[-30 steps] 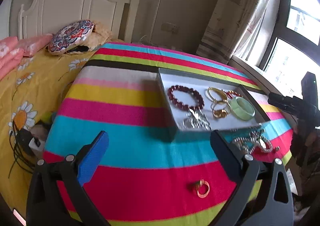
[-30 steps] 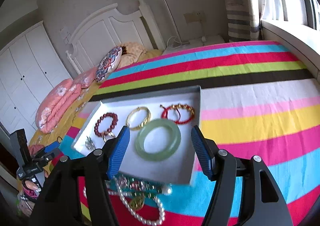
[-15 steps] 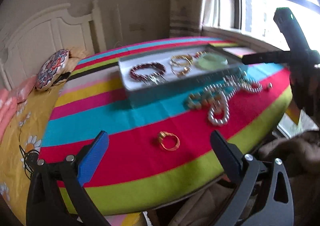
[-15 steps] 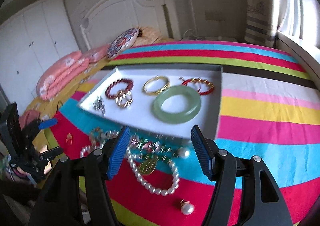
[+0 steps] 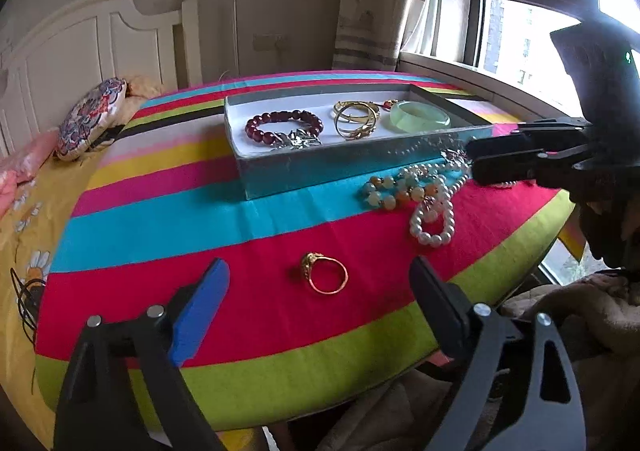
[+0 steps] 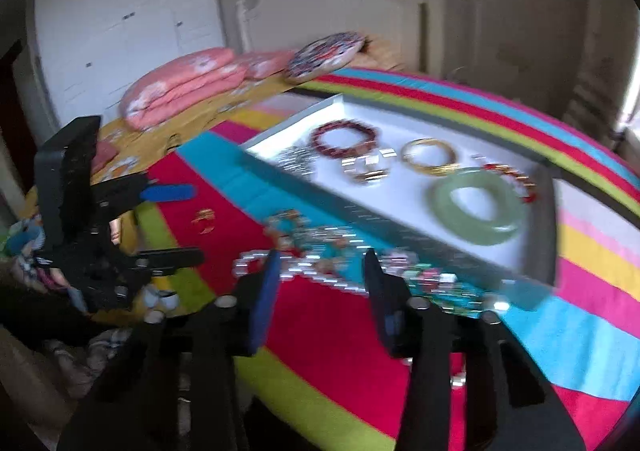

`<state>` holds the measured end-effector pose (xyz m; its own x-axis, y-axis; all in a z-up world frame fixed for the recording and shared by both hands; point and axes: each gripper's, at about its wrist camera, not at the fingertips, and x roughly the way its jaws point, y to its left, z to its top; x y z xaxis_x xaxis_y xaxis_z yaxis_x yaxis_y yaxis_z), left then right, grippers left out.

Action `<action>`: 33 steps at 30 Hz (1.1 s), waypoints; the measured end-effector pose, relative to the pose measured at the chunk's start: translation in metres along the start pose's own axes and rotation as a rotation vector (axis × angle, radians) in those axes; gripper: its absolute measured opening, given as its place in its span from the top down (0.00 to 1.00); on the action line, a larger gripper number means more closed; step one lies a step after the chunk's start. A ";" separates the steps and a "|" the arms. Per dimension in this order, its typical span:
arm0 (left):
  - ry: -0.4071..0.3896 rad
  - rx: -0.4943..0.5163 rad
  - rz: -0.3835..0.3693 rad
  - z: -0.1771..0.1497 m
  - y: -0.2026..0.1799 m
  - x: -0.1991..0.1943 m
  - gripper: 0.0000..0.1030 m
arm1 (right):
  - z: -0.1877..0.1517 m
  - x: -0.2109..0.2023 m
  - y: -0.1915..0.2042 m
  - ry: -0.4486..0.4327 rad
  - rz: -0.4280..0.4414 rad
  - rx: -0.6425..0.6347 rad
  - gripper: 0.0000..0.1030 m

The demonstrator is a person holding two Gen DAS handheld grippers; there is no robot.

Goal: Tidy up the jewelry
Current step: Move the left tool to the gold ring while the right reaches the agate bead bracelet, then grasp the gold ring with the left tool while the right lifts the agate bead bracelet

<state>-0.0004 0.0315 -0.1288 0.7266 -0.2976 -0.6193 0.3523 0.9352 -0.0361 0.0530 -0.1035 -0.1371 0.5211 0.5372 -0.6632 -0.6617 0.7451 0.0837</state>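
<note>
Both grippers swung off the tray [image 5: 280, 171] to the loose pieces near it. Left gripper [image 5: 320, 299] has just been closing — jaws wide, empty, straddling the gold ring [image 5: 325, 278]. Right gripper [image 6: 320, 287] has just been closing too — half-open over the pearl tangle [image 6: 304, 271], grip unclear. Pickups look imminent.

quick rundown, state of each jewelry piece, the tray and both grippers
gold ring: loose on the red stripe, between the left gripper's fingers, untouched
pearl necklace pile: tangled, outside the tray
tray: open, holds bracelets and bangles
green bangle: flat in tray
left gripper: open, just narrowing
right gripper: open over the pile, closing
</note>
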 end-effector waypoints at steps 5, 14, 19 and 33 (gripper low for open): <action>-0.007 0.025 -0.001 -0.001 -0.008 0.002 0.17 | 0.009 0.017 0.017 0.058 0.042 -0.007 0.74; -0.015 0.039 -0.003 -0.002 -0.010 0.003 0.17 | 0.022 0.045 0.018 0.153 -0.049 0.017 0.75; -0.020 0.038 -0.007 -0.001 -0.009 0.005 0.17 | 0.023 0.056 0.029 0.156 -0.095 -0.041 0.75; -0.027 0.036 -0.011 -0.001 -0.006 0.003 0.17 | 0.027 0.039 0.025 0.050 -0.106 -0.014 0.92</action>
<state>-0.0011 0.0251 -0.1316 0.7382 -0.3137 -0.5972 0.3815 0.9243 -0.0140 0.0716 -0.0527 -0.1409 0.5611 0.4353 -0.7040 -0.6122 0.7907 0.0011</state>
